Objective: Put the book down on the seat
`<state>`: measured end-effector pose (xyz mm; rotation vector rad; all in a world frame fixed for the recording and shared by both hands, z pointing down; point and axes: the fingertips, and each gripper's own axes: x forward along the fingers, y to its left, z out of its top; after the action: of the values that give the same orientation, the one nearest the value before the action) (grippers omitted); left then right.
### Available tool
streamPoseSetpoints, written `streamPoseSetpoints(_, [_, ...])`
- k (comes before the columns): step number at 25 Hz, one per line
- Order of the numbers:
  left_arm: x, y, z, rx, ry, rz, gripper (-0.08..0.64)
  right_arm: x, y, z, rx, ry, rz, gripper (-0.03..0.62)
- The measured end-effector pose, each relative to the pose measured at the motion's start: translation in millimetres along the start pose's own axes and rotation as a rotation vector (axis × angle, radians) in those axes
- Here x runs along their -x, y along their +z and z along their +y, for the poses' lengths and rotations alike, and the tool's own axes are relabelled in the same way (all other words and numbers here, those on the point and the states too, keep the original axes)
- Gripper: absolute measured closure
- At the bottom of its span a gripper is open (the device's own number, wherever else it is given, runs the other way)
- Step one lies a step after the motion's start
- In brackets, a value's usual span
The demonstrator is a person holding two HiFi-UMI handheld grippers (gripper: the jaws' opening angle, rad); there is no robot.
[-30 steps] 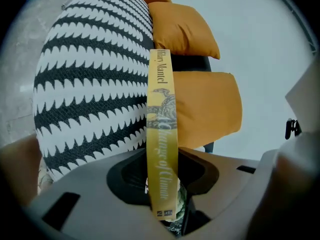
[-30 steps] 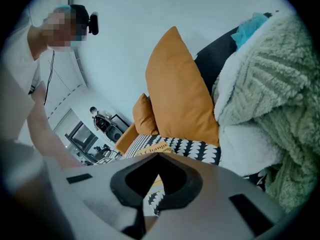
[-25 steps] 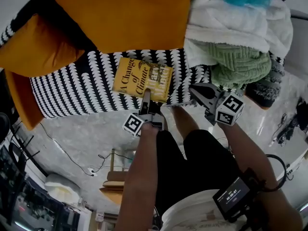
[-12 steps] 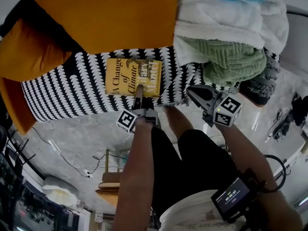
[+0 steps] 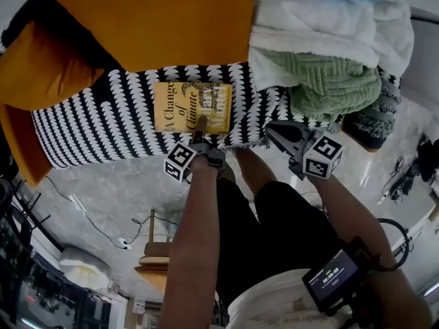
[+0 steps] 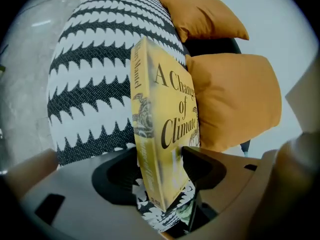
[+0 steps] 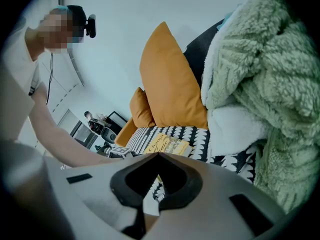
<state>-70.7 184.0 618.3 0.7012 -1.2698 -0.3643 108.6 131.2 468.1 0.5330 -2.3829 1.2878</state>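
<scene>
The yellow book (image 5: 191, 107) lies flat on the black-and-white patterned seat (image 5: 89, 129), cover up. My left gripper (image 5: 199, 125) is at the book's near edge. In the left gripper view the book (image 6: 170, 119) stands between the jaws of the left gripper (image 6: 162, 159). They are opening, and a gap shows beside the spine. My right gripper (image 5: 278, 130) hovers at the seat's front edge to the right of the book, shut and empty. In the right gripper view its tips (image 7: 159, 155) meet, with the book (image 7: 167, 145) and seat (image 7: 200, 134) beyond them.
Two orange cushions (image 5: 158, 19) (image 5: 41, 67) lean behind and left of the book. A pile of white (image 5: 322, 26) and green blankets (image 5: 336, 81) fills the seat's right side. Below are a marble floor with cables and a wooden stool (image 5: 154, 259).
The book has shifted slightly left and now lies square on the seat. The left gripper stays at its near edge. The right gripper has barely moved.
</scene>
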Motion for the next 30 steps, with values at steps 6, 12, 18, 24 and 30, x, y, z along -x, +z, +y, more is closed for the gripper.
streamPoseSetpoints(6, [1,-4,6,-0.088,0.032,0.072,0.262,-1,-3,2,0.006,-0.001,0.010,0.578])
streamPoseSetpoints(12, [12,-7,2,-0.132,0.024,0.101,0.261,-1,8,4,0.022,-0.004,0.001,0.578])
streamPoseSetpoints(18, [31,1,1,-0.183,0.001,0.055,0.265,-3,3,12,0.035,-0.006,-0.012,0.578])
streamPoseSetpoints(24, [69,-6,-5,-0.376,-0.023,0.103,0.296,-4,-15,41,0.042,0.014,-0.019,0.578])
streamPoseSetpoints(30, [134,-4,9,-0.628,0.043,0.121,0.473,4,-27,75,0.063,0.010,-0.021,0.578])
